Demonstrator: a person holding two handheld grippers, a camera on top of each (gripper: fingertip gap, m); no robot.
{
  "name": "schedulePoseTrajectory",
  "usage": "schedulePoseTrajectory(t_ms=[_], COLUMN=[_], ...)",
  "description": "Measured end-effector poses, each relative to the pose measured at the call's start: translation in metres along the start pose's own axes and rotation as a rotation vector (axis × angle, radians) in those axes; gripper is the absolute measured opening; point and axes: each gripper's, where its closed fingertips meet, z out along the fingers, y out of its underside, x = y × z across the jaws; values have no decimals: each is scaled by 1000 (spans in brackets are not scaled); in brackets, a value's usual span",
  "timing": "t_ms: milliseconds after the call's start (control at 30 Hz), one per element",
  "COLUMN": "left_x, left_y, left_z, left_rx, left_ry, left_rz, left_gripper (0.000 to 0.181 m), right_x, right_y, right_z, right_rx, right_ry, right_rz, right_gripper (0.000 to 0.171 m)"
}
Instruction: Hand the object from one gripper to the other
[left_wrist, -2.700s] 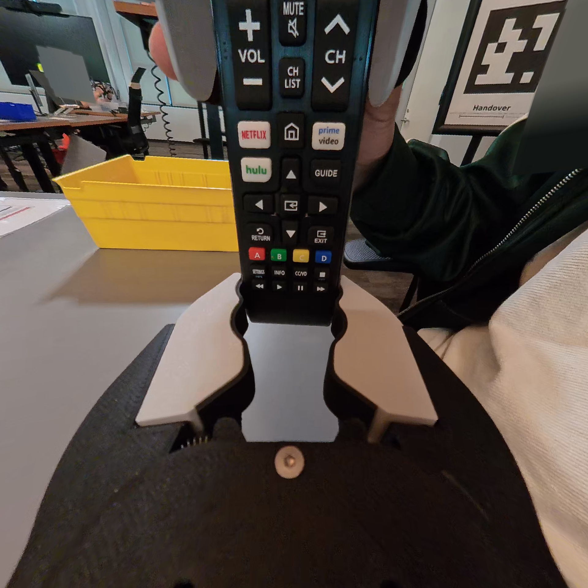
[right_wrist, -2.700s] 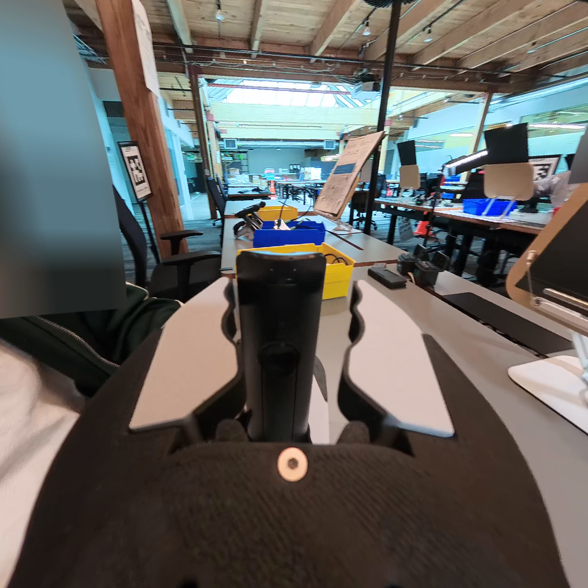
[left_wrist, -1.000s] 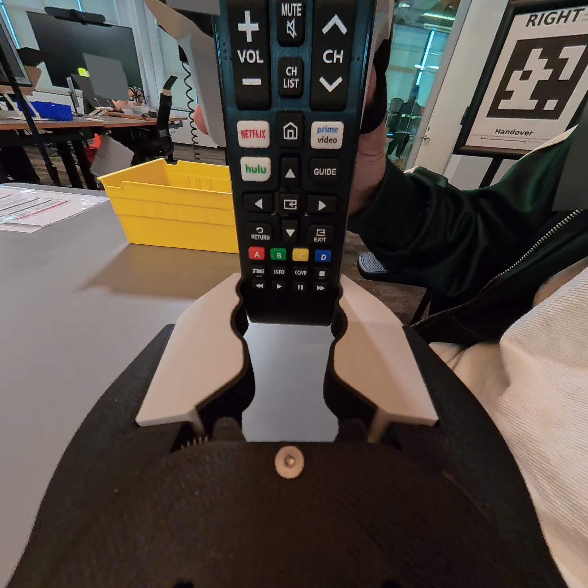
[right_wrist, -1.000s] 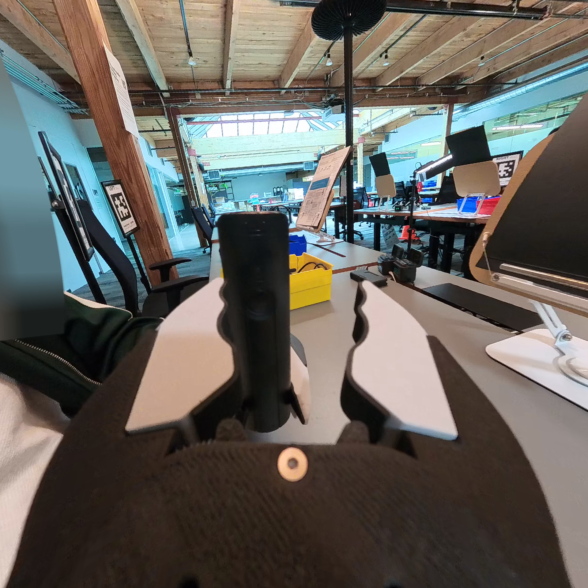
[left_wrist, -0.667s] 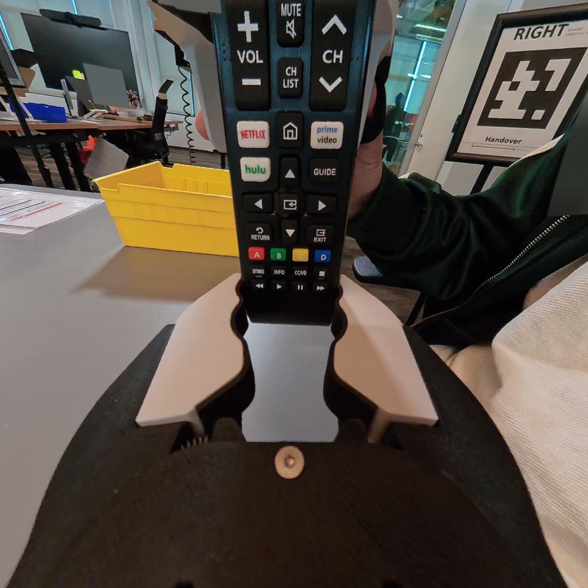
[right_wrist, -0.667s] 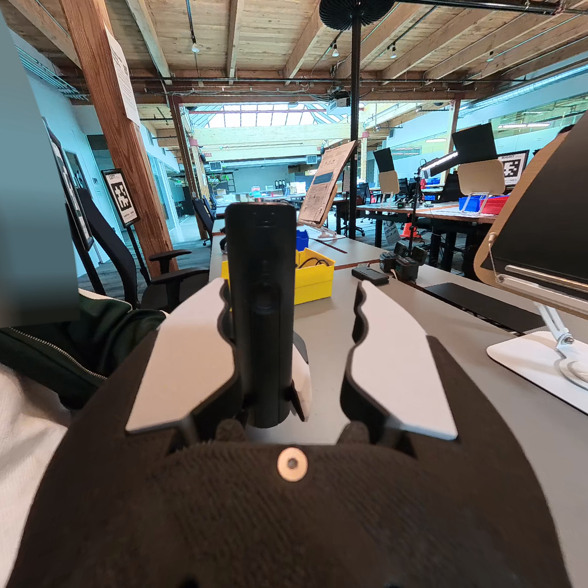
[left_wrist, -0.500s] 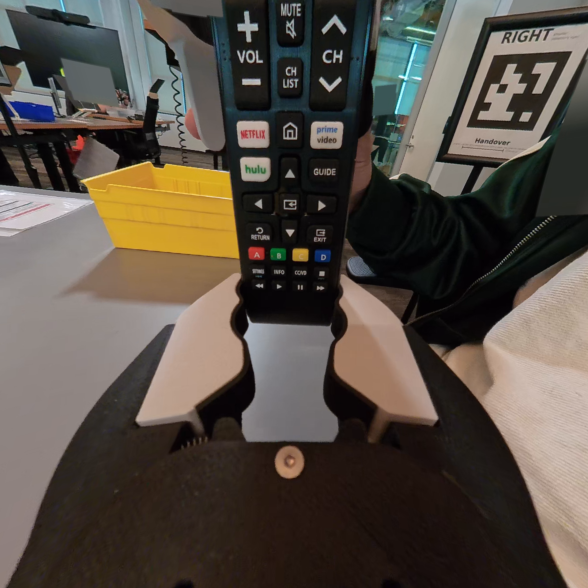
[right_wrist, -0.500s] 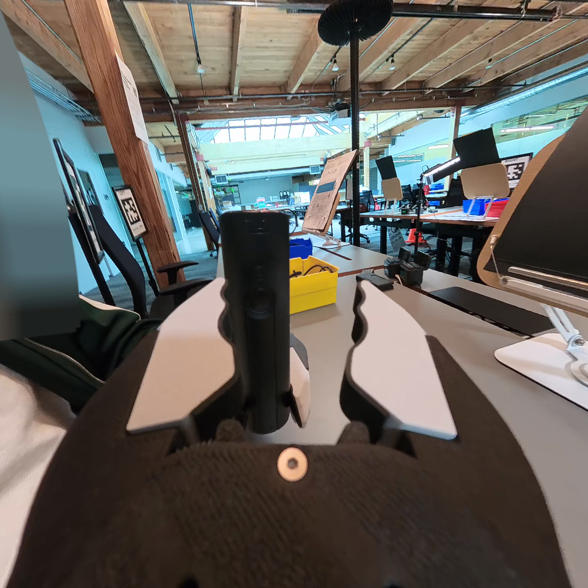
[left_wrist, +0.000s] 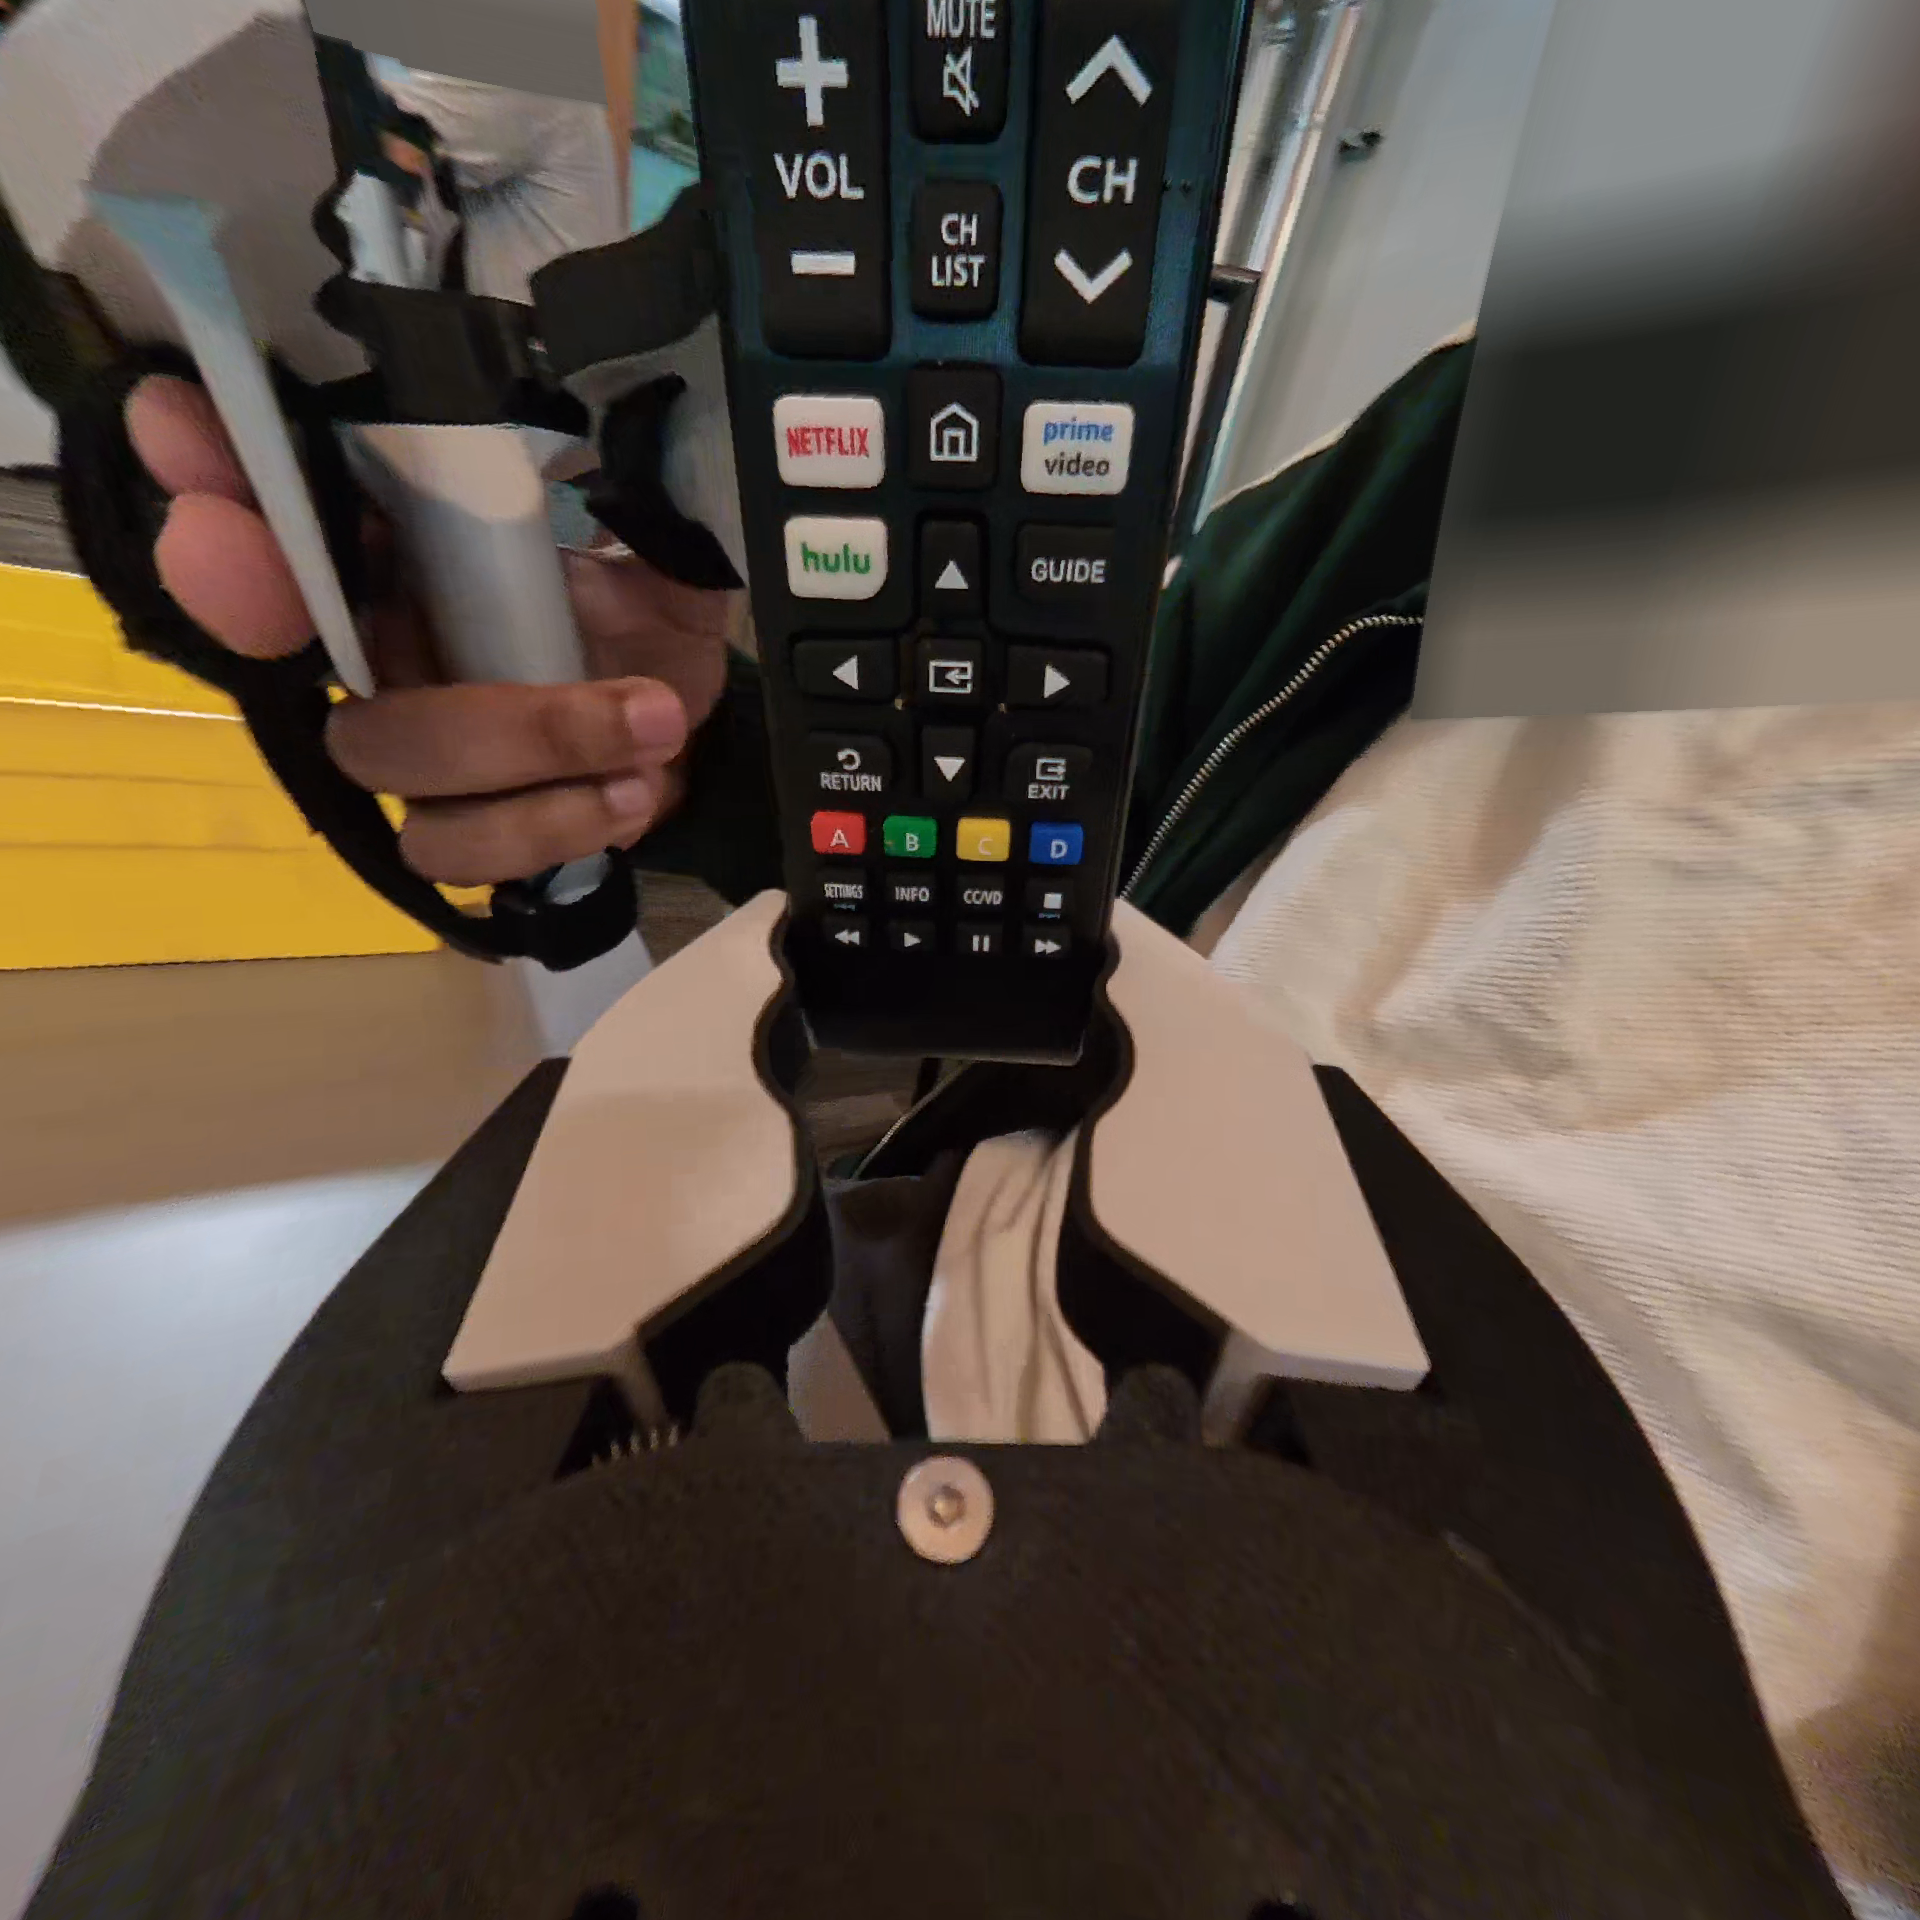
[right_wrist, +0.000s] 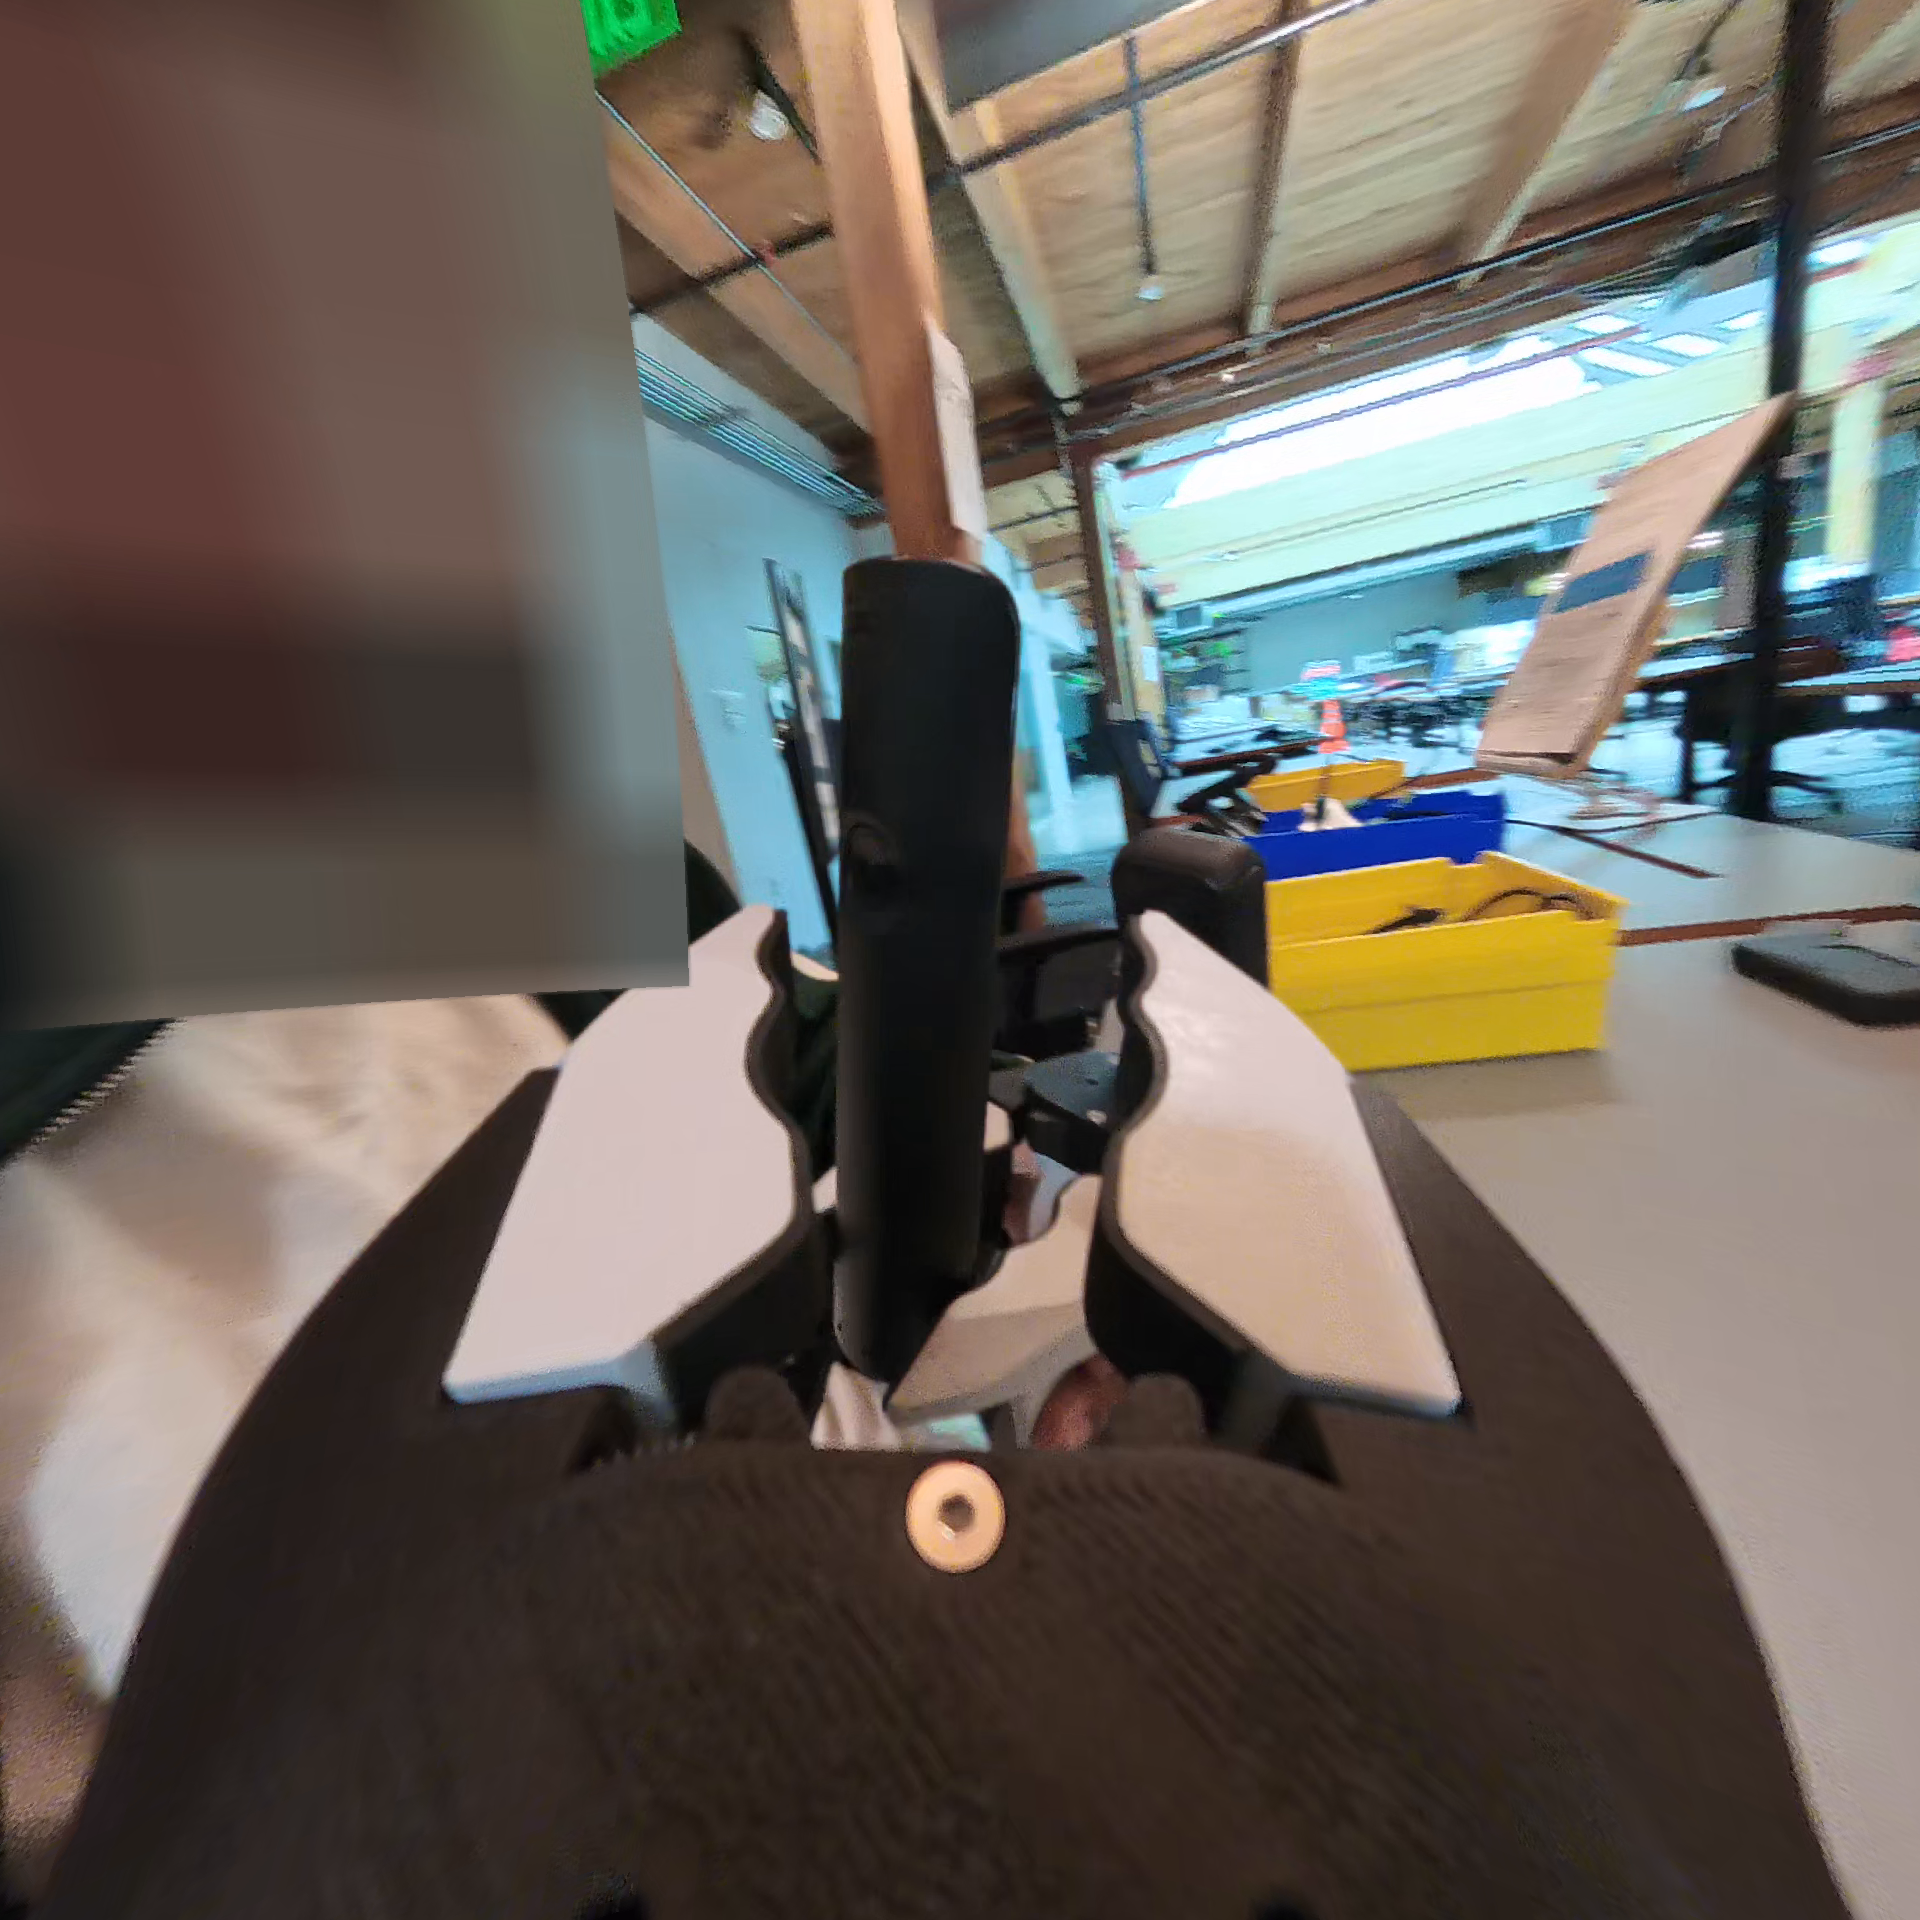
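Left wrist view, left tongs (left_wrist: 945, 997) pinching remote (left_wrist: 951, 520) bottom end, right tongs (right_wrist: 951, 1039) spread around it.

The remote control (left_wrist: 951, 540) is a long black handset, standing upright with its button face toward the left wrist camera: rows of black keys, white app keys, and a red, green, yellow and blue row low down. Its 6 o'clock end sits pinched between the left claw (left_wrist: 948, 997) tips. In the right wrist view it shows edge-on (right_wrist: 920, 935), a slim dark bar rising toward 12 o'clock between the right claw (right_wrist: 951, 997) tips, which stand apart from it.
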Motion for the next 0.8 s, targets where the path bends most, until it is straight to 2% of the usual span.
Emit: schedulePoseTrajectory(t_ms=[333,467,633,733,800], left_x=[26,32,31,23,9], left_y=[20,24,20,18,18], left_z=[26,29,29,26,22], left_rx=[-85,-92,-66,-42,-40], left_ry=[149,195,194,162,79], left_rz=[-51,-85,-83,-106,-106], left_gripper=[49,49,50,53,76], right_x=[-48,-65,-65,-57,-43], right_y=[15,22,20,18,16], right_z=[17,23,24,22,20], right_rx=[-15,-59,-58,-65,-78], right_ry=[-340,-428,-420,-355,-256], right_rz=[138,139,121,85,53], right_gripper=[46,25,23,22,22])
